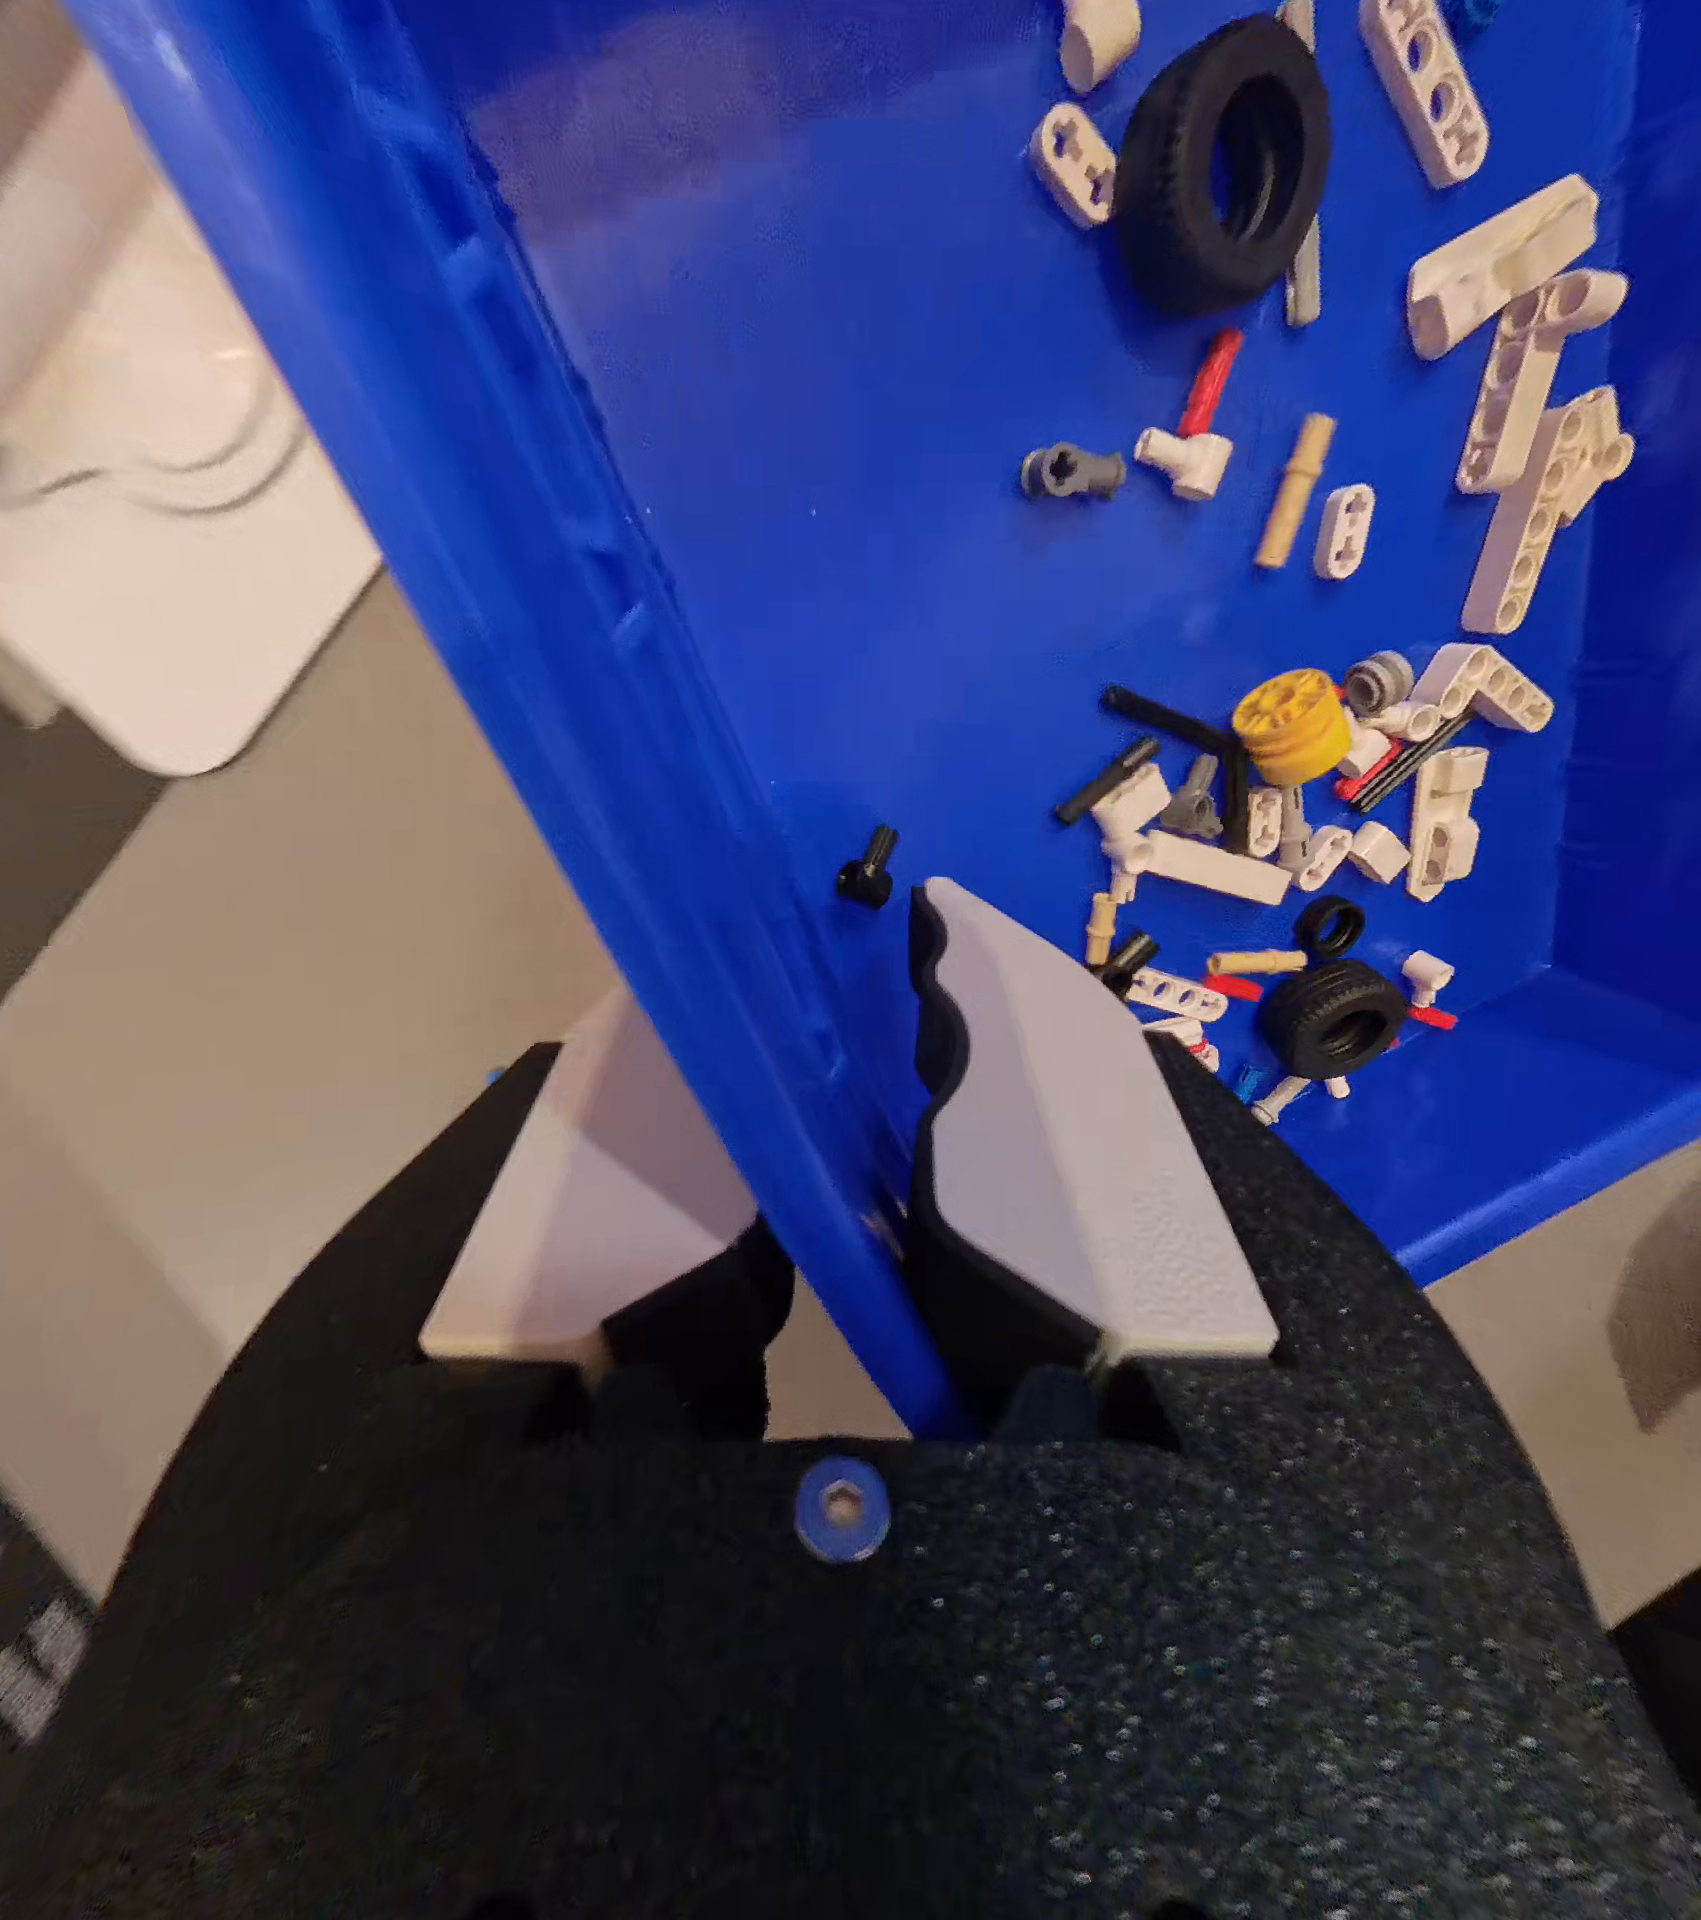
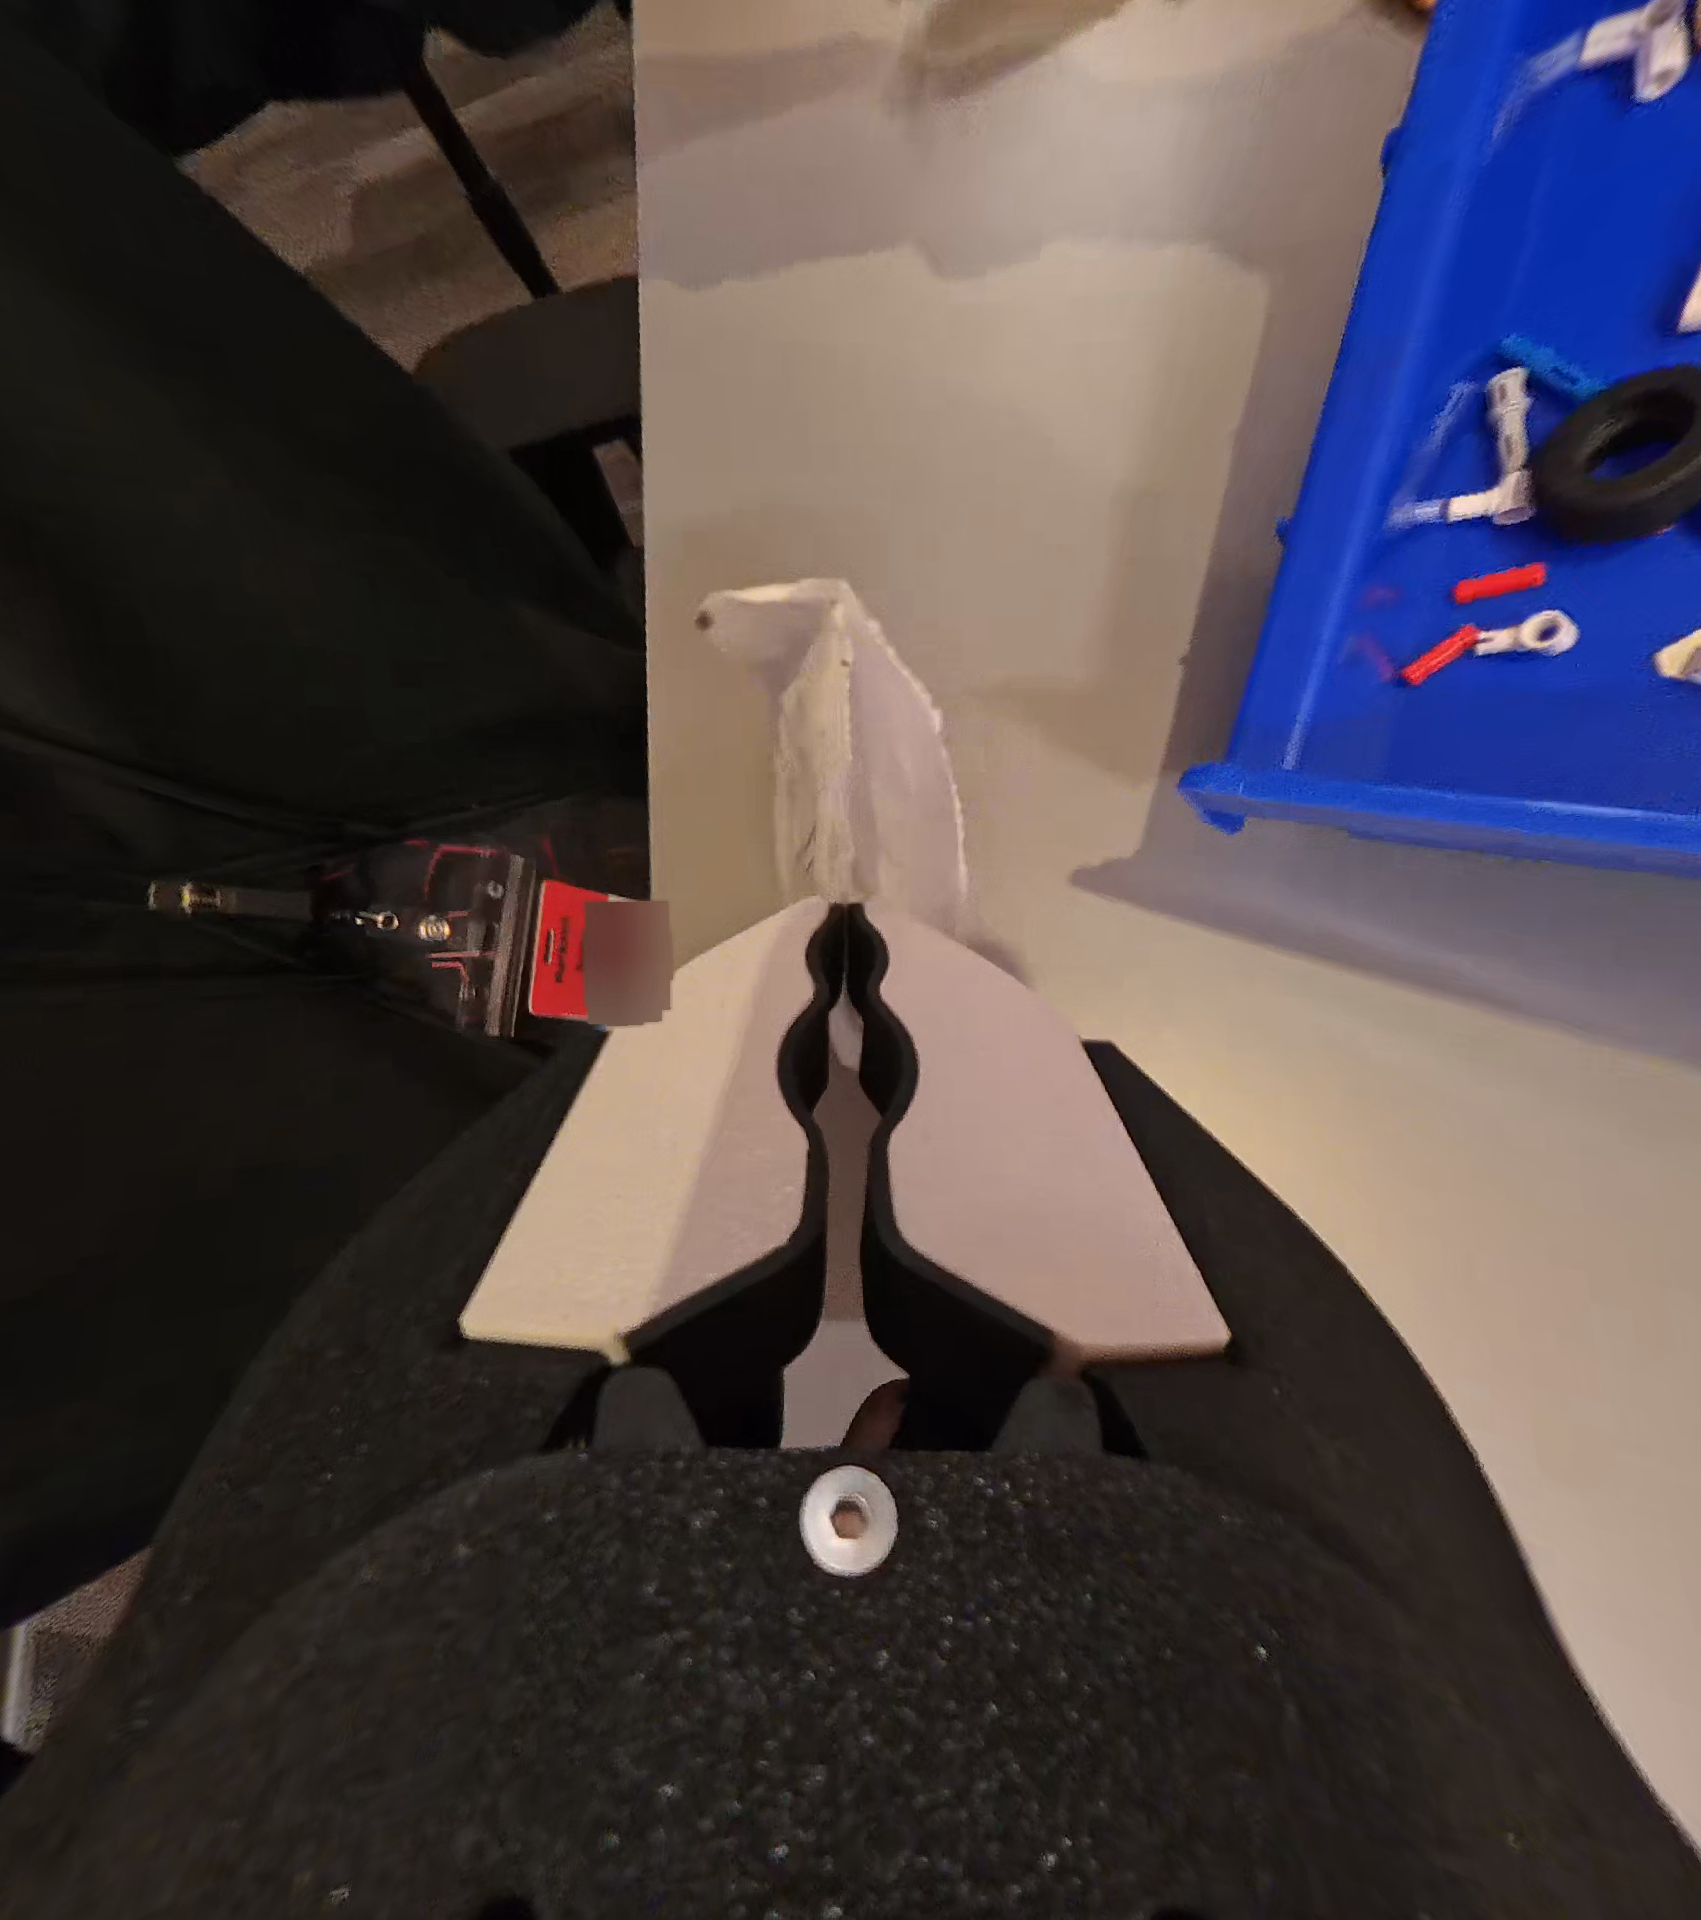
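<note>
My left gripper (image 1: pixel 773 945) is shut on the side wall (image 1: pixel 617 520) of a blue plastic bin. One finger is outside the wall and the other finger (image 1: pixel 1022 1091) is inside, next to a small black pin (image 1: pixel 867 868). Loose building parts lie on the bin floor: a large black tyre (image 1: pixel 1225 171), a yellow wheel hub (image 1: pixel 1293 727), a small black tyre (image 1: pixel 1334 1013) and several white beams. My right gripper (image 2: pixel 844 909) is shut on a crumpled white paper bag (image 2: pixel 856 748), held above the pale table (image 2: pixel 929 416) to the left of the bin (image 2: pixel 1448 800).
A person in dark clothing (image 2: pixel 202 623) with a red and black badge (image 2: pixel 513 945) stands at the table's left edge. A white rounded object (image 1: pixel 150 623) lies beyond the bin in the left wrist view.
</note>
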{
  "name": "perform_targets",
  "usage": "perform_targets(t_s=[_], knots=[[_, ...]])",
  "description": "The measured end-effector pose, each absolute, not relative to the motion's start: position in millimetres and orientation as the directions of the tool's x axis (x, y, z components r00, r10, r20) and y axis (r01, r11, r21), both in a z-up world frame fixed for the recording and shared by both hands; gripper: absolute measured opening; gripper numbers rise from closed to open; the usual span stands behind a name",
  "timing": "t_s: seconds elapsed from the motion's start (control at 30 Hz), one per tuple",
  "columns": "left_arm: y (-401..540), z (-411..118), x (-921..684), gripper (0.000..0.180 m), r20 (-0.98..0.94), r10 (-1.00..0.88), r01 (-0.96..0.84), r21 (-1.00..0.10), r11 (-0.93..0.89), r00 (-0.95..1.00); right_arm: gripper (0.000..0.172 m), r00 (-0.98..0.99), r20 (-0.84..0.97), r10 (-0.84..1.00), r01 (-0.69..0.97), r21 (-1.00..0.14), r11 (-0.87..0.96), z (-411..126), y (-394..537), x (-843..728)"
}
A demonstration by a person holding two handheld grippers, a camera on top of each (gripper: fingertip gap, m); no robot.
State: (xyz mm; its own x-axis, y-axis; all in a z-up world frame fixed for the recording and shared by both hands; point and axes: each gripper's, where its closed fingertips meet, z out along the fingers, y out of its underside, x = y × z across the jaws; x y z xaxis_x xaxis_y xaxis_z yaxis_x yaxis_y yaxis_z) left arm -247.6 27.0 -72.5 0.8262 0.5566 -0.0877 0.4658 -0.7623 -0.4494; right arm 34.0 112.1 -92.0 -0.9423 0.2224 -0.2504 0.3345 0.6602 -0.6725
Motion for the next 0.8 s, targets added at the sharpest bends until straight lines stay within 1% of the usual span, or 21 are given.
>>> perform_targets(t_s=[0.2,0.37,0.53,0.7,0.8], knots=[[-28.0,-52.3,-267.2,0.022,-0.144,0.623,0.49,-0.492,-0.719,0.769,0.0,-0.938,-0.313,0.147,0.328,-0.673,0.663,-104.7,69.8,-1.2],[-55.0,-48.9,-268.3,0.022,-0.152,0.64,0.496,-0.508,-0.704,0.753,0.0,-0.938,-0.33,0.108,0.311,-0.659,0.685,-121.9,47.3,-17.6],[-63.6,-57.6,-256.2,0.023,-0.126,0.614,0.482,-0.505,-0.716,0.779,0.0,-0.952,-0.283,0.116,0.279,-0.651,0.706,-138.9,35.9,-27.8],[-65.8,-66.1,-252.2,0.023,-0.137,0.607,0.475,-0.5,-0.724,0.783,0.0,-0.971,-0.195,0.141,0.237,-0.684,0.69,-141.0,30.7,-28.9],[-68.5,-69.0,-251.4,0.023,-0.164,0.606,0.47,-0.487,-0.736,0.778,0.0,-0.979,-0.11,0.174,0.201,-0.69,0.696,-145.8,32.9,-31.5]])
